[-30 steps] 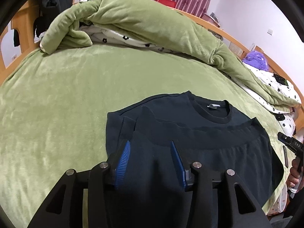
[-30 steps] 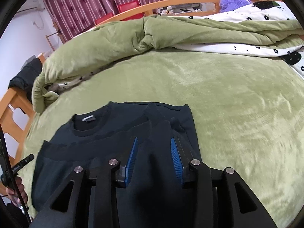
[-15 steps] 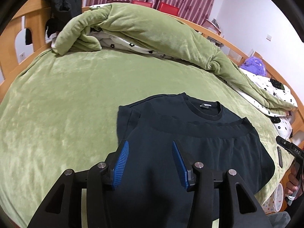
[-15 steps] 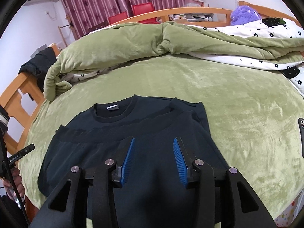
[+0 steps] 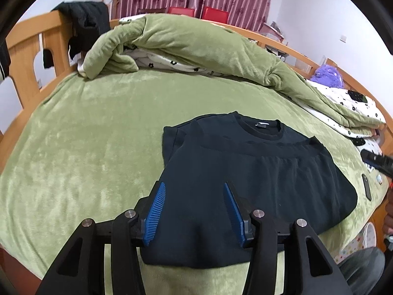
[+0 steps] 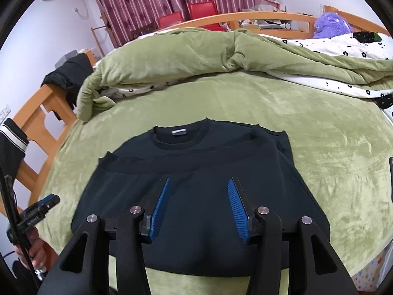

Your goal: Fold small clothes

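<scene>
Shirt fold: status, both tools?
Left tool and right tool opening, nothing between the pads. Black shirt lies folded on the green bed. Nothing in the way.

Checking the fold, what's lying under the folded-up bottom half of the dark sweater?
Under the folded-up bottom half lies the dark sweater itself; only its collar and shoulders show. The rest, and the green blanket beneath, are covered.

A black sweatshirt (image 5: 258,172) lies on a moss-green blanket (image 5: 86,135); at twelve o'clock, maroon striped curtains (image 6: 147,2).
</scene>
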`<move>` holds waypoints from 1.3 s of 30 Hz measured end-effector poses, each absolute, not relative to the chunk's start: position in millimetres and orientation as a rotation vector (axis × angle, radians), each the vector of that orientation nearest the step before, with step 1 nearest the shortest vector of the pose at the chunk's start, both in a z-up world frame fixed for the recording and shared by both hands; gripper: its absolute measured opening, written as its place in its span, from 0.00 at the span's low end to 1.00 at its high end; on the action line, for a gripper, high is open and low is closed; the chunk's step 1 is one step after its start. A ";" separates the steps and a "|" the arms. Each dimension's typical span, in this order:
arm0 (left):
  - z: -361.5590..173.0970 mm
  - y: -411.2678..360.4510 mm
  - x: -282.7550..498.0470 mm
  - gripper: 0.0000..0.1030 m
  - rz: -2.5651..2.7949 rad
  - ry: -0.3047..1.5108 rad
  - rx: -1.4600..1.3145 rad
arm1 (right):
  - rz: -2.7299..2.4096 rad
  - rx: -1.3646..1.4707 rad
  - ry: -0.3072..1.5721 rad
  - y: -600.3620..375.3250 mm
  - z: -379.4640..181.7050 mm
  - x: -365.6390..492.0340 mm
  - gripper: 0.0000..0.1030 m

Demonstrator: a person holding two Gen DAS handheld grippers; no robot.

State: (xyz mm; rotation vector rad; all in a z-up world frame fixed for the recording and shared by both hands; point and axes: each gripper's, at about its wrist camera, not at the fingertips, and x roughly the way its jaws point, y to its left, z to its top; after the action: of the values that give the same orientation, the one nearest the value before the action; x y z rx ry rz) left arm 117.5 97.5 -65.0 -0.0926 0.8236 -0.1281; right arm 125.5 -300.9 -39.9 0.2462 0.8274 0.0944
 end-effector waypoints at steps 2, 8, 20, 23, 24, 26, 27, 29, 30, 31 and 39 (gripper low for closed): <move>-60.4 95.8 112.3 0.47 -0.132 0.815 -0.086 | 0.096 0.241 0.825 -296.3 -34.9 121.7 0.47; -50.2 92.1 103.2 0.48 -0.143 0.801 -0.084 | 0.072 0.217 0.822 -294.7 -21.4 105.4 0.47; -49.2 98.5 99.0 0.48 -0.152 0.802 -0.118 | 0.060 0.217 0.808 -293.2 -7.3 88.8 0.48; -52.0 104.0 98.0 0.48 -0.147 0.804 -0.134 | 0.064 0.206 0.814 -286.7 -8.4 87.8 0.48; -53.8 106.3 97.4 0.48 -0.144 0.805 -0.140 | 0.066 0.201 0.816 -284.6 -9.0 87.7 0.48; -57.9 110.8 95.9 0.48 -0.137 0.809 -0.150 | 0.067 0.196 0.818 -280.2 -12.1 87.6 0.48; -60.7 114.2 95.1 0.50 -0.135 0.812 -0.158 | 0.070 0.196 0.820 -277.7 -14.1 87.5 0.48; -66.3 121.0 93.7 0.55 -0.128 0.815 -0.169 | 0.078 0.194 0.826 -272.4 -20.1 86.9 0.48; -70.2 125.0 92.6 0.56 -0.120 0.817 -0.177 | 0.079 0.190 0.830 -270.1 -22.7 87.1 0.48; -73.3 127.9 91.8 0.57 -0.116 0.819 -0.185 | 0.080 0.180 0.836 -265.5 -28.6 87.6 0.48; -113.0 154.5 84.6 0.61 -0.144 0.852 -0.280 | 0.082 0.140 0.871 -240.1 -85.1 103.6 0.48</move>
State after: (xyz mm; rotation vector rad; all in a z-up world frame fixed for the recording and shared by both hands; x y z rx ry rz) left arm 84.6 154.5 -113.0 -0.2801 0.8520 -0.1444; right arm 103.6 -240.1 -85.1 0.1395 0.8709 0.0820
